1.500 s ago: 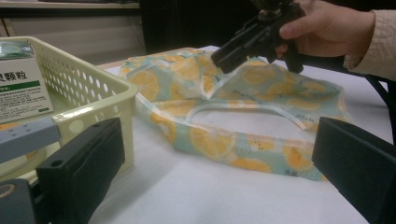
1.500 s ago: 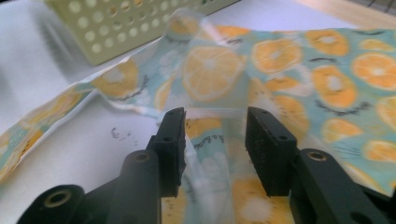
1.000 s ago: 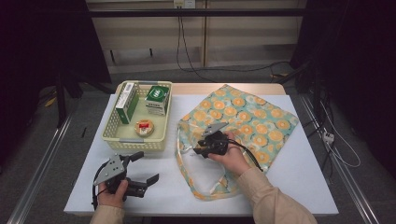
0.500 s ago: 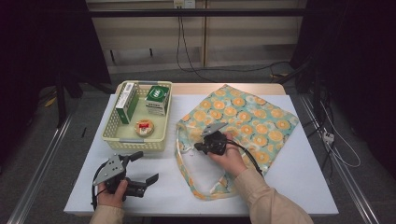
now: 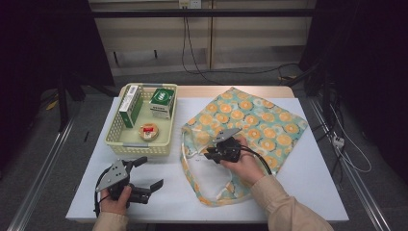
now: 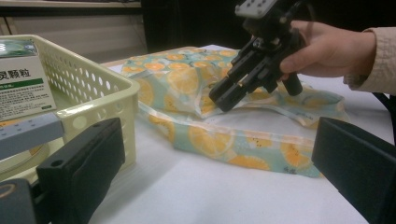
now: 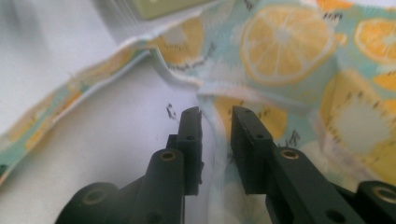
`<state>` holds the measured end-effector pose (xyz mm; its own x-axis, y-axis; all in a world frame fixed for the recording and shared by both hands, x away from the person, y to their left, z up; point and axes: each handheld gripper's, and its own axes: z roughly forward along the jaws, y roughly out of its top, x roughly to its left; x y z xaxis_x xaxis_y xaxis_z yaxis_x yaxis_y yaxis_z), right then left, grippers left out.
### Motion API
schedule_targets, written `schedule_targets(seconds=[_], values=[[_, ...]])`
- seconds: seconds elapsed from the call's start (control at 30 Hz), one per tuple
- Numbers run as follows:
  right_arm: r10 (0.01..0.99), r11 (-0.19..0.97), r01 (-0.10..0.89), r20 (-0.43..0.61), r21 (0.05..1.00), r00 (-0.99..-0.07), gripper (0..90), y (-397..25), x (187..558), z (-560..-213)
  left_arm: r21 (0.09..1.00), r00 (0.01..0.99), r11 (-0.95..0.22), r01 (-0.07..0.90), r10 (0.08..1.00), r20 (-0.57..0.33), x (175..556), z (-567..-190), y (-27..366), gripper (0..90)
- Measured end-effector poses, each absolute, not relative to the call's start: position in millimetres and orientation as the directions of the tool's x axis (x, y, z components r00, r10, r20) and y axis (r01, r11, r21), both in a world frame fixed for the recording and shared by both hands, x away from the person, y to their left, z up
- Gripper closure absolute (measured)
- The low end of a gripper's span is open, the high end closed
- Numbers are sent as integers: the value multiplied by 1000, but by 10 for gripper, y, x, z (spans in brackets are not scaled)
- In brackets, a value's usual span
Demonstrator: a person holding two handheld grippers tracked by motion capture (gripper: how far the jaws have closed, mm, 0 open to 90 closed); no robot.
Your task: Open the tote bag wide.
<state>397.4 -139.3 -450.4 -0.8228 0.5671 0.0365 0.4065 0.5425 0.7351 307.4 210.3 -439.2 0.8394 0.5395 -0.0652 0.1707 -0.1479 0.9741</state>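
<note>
Softly rumpled fabric bag (image 5: 250, 125) — gripper (image 5: 210, 155) pinching hem

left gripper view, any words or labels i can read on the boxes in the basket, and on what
"灵颗粒": white box with a green band in the basket, left gripper view; the first character is cut off.
Smaller print under the band: too small to read.
Green box, tall box, round tin in the high view: too blurred to read.
</note>
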Motion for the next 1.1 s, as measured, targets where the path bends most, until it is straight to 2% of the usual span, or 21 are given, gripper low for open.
schedule_targets(seconds=[0.1, 0.27, 0.37, 0.57, 0.63, 0.77, 0.9, 1.1], values=[[575, 575, 406, 1, 710, -818, 685, -1410, 3988, -4566, 974, 841, -150, 171, 538, -65, 3071, -4394, 2101, 25], [577, 550, 427, 43, 718, -816, 788, -1426, 4009, -4585, 974, 838, -149, 172, 542, -65, 3072, -4396, 2110, 25], [590, 530, 445, 62, 722, -805, 879, -1451, 4036, -4596, 974, 837, -145, 172, 543, -67, 3059, -4393, 2108, 25], [608, 518, 470, 79, 715, -790, 900, -1435, 4041, -4573, 975, 837, -147, 168, 543, -63, 3045, -4386, 2115, 25], [611, 456, 508, 158, 731, -776, 900, -1464, 4049, -4546, 975, 835, -142, 171, 546, -67, 3040, -4387, 2118, 25], [624, 399, 516, 188, 758, -758, 900, -1543, 4075, -4400, 974, 834, -149, 171, 549, -62, 3037, -4392, 2127, 25], [632, 301, 548, 267, 780, -727, 900, -1682, 4146, -4265, 973, 833, -151, 174, 550, -64, 3031, -4393, 2126, 25], [696, 236, 575, 277, 783, -663, 900, -1952, 4284, -4211, 972, 833, -154, 175, 549, -63, 3029, -4398, 2126, 25]])
